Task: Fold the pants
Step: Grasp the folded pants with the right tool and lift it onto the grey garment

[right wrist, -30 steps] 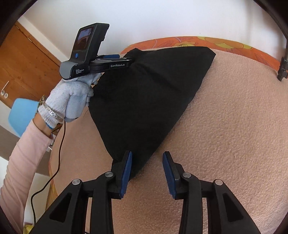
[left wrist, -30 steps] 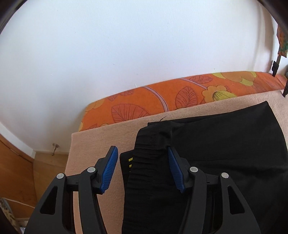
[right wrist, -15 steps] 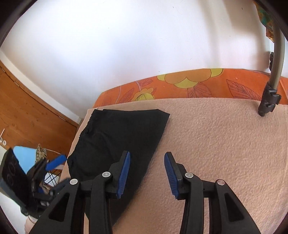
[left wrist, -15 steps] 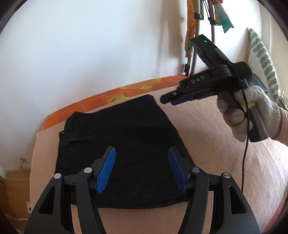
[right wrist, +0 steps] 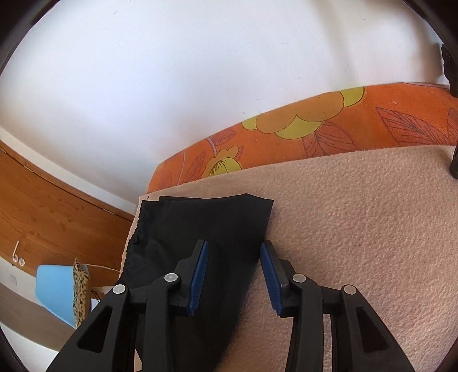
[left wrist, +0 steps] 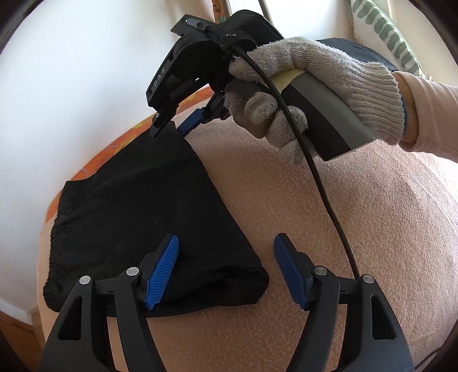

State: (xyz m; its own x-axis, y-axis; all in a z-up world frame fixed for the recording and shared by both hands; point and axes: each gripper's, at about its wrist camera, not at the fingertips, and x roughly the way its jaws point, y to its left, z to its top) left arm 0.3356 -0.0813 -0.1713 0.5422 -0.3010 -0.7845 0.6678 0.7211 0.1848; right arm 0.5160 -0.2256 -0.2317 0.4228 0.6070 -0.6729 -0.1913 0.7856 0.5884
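The black pants (left wrist: pixel 148 217) lie folded into a compact block on the beige blanket (left wrist: pixel 357 229), near its left end. My left gripper (left wrist: pixel 226 274) is open and empty, hovering over the near right corner of the pants. My right gripper (left wrist: pixel 183 126) shows in the left wrist view, held by a gloved hand above the far right corner of the pants. In the right wrist view the right gripper (right wrist: pixel 233 274) is open and empty over the right edge of the pants (right wrist: pixel 200 226).
An orange floral mattress edge (right wrist: pixel 315 126) runs along the white wall behind the blanket. A black cable (left wrist: pixel 323 183) hangs from the right gripper across the blanket. A blue chair (right wrist: pixel 57 289) and wooden panel stand off the left end. A striped pillow (left wrist: pixel 383 25) lies far right.
Both grippers have swung across the folded pants. The left one moved from the waistband end to the near right corner. The right one moved from the near edge to the far right corner.
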